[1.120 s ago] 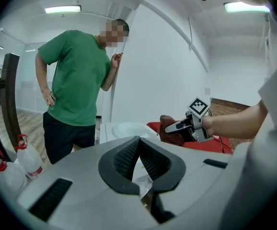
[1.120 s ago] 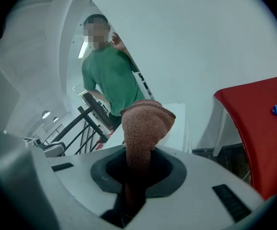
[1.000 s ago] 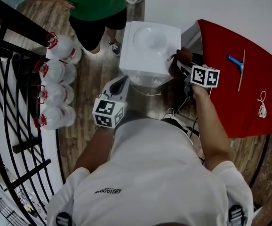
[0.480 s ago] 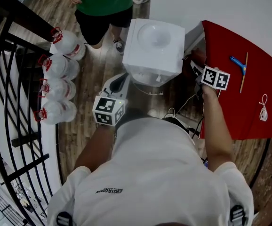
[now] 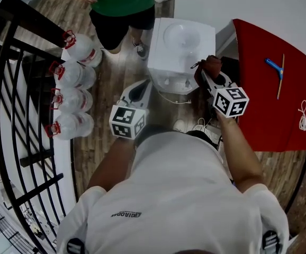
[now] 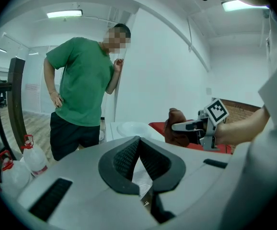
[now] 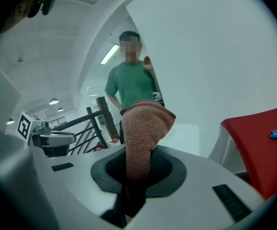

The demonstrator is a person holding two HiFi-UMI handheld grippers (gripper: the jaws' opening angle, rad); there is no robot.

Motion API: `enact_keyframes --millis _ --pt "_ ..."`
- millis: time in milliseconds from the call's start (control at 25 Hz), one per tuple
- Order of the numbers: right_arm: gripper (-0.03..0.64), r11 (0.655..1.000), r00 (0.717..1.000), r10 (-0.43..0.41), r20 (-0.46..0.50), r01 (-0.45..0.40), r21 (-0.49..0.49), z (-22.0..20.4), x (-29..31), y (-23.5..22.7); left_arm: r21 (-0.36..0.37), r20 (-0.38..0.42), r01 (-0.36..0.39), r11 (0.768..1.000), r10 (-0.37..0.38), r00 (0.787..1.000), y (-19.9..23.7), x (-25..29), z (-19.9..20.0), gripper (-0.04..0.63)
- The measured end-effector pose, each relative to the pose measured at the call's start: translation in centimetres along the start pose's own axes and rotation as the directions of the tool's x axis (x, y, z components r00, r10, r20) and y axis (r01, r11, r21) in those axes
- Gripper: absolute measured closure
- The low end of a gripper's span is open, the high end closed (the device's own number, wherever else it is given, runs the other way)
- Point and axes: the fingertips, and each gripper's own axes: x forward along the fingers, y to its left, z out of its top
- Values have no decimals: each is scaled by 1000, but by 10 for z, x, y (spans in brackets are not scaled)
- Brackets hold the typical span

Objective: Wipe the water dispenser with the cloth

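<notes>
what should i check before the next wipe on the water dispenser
1. Cloth gripped by the right gripper: ok, jaws shut on it.
2. Left gripper free: ok, jaws together, nothing between them.
3. Cloth touching the water dispenser: cannot tell; in the head view it sits at the dispenser's right edge.
4. Room behind the dispenser: not ok, a person in green stands close to it.
5. Bottles out of the way: ok, off to the left by the railing.
</notes>
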Motion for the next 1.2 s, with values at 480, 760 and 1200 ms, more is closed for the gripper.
enact_keyframes --millis 480,760,1200 --pt "553 978 978 160 -134 -175 -111 -79 97 173 -1 -60 68 998 -68 996 23 -59 -29 604" --pt "554 986 991 77 -110 -92 -138 -95 129 188 -8 -54 71 997 -72 996 45 -82 -41 603" --pt "553 988 993 4 -117 -22 -150 -112 145 162 -1 -89 57 998 -57 994 51 -103 -60 604"
